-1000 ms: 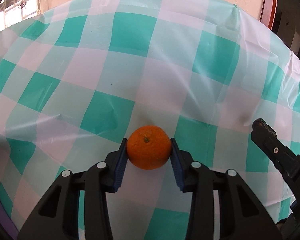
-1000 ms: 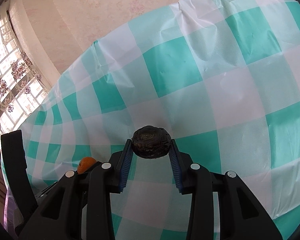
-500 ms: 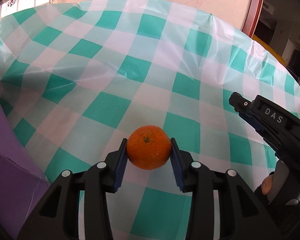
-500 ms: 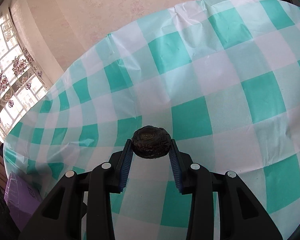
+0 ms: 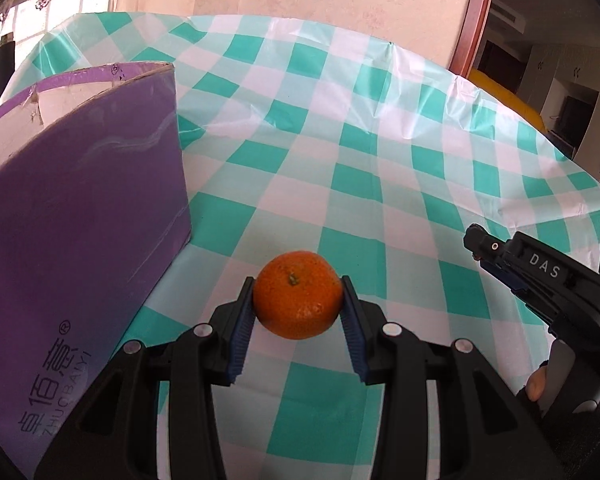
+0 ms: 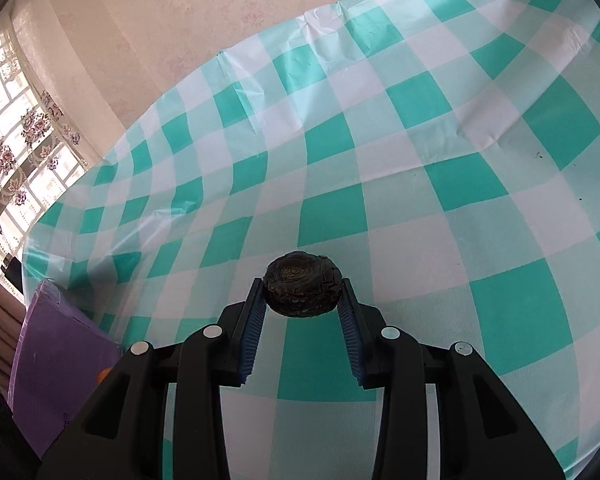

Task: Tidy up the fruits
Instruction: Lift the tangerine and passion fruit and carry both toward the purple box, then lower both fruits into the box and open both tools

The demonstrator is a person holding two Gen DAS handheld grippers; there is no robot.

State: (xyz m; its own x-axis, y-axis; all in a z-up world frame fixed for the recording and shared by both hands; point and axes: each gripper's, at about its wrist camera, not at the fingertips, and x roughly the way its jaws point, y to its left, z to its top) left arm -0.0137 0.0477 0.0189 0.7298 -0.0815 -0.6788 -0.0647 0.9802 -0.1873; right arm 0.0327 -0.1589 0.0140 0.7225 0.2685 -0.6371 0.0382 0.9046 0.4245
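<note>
Over the checked tablecloth, in the left wrist view, the left gripper is clamped on an orange: both blue pads press its sides and the fruit hangs clear of the cloth. A purple box stands just to the left, its open top visible at the upper left, though nothing inside it can be made out. At the right edge the right gripper reaches in, with a bit of the person's hand on its handle; what it carries is hidden from this side. Judging by this view, the orange is picked up and near the box but not yet placed, so the drop-off is what remains for it.

Across the right wrist view, the right gripper is closed on 1 dark, wrinkled round fruit, pads tight against both flanks, held above the tablecloth. The purple box sits low at the left, well apart from this fruit, and a small orange patch shows by its near edge. No loose fruit lies on the cloth in either view. My reading: 2 fruits are in hand, neither is stowed, and this one has farther to travel.
</note>
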